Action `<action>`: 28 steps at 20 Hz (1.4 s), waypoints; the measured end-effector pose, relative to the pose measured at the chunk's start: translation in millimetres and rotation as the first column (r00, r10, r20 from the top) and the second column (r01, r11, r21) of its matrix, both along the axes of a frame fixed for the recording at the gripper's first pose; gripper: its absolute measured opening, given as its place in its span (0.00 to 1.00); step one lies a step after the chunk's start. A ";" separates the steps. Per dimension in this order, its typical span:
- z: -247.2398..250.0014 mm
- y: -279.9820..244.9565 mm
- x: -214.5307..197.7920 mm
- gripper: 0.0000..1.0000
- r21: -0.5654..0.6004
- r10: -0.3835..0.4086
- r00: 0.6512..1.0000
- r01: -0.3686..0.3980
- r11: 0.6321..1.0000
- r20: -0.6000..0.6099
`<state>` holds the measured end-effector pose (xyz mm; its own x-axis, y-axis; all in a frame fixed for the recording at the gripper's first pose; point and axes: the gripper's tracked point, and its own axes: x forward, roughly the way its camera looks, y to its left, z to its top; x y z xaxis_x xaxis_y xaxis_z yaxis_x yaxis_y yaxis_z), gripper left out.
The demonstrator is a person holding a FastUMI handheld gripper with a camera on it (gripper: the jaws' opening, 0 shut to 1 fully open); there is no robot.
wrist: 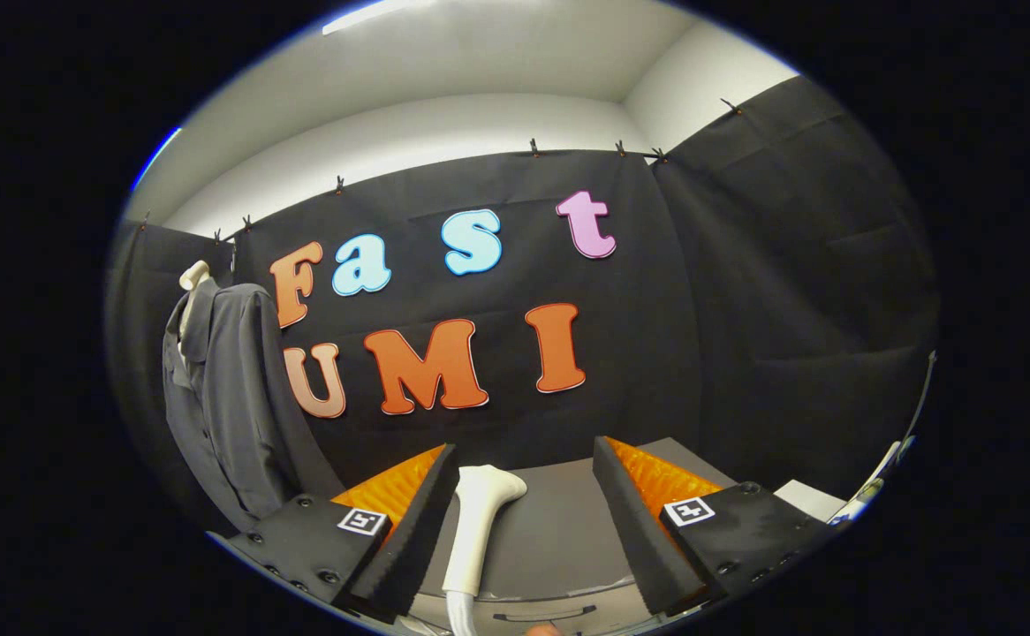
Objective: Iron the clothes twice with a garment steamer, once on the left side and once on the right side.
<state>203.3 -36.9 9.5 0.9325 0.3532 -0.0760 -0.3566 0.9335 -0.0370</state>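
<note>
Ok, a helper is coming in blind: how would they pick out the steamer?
Start at the grey table before the black cloth wall. The steamer stands there between the open gripper's fingers, nearer the left one. It is the white thing there with a bent head.

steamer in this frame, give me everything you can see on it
The steamer is a white, smooth, plastic-looking wand standing roughly upright between the fingers of the open gripper, close to the left finger; contact cannot be told. Its head bends over to the right at the top, with a rounded tip. Lower down the body narrows into a pale ribbed hose. It rises in front of the grey table. No steam is visible.
</note>
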 end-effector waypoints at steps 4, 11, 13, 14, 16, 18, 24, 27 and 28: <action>-16.4 0.9 6.8 0.98 -0.038 0.003 1.000 -0.003 0.999 0.001; -62.8 37.2 17.1 0.98 0.011 0.065 0.987 -0.064 0.998 -0.145; -81.8 50.5 22.7 0.98 -0.031 0.066 0.977 -0.073 0.997 -0.202; -94.0 58.8 25.0 0.98 -0.055 0.066 0.968 -0.081 0.995 -0.241; -117.2 71.9 29.1 0.98 -0.093 0.069 0.947 -0.103 0.990 -0.315; -136.0 80.8 36.2 0.98 -0.127 0.060 0.927 -0.115 0.985 -0.371; -190.2 88.0 72.0 0.96 -0.159 -0.035 0.856 -0.056 0.986 -0.516; -211.4 94.7 76.8 0.89 -0.157 -0.044 0.823 -0.055 0.986 -0.566; -217.8 95.3 77.1 0.85 -0.158 -0.047 0.814 -0.055 0.986 -0.578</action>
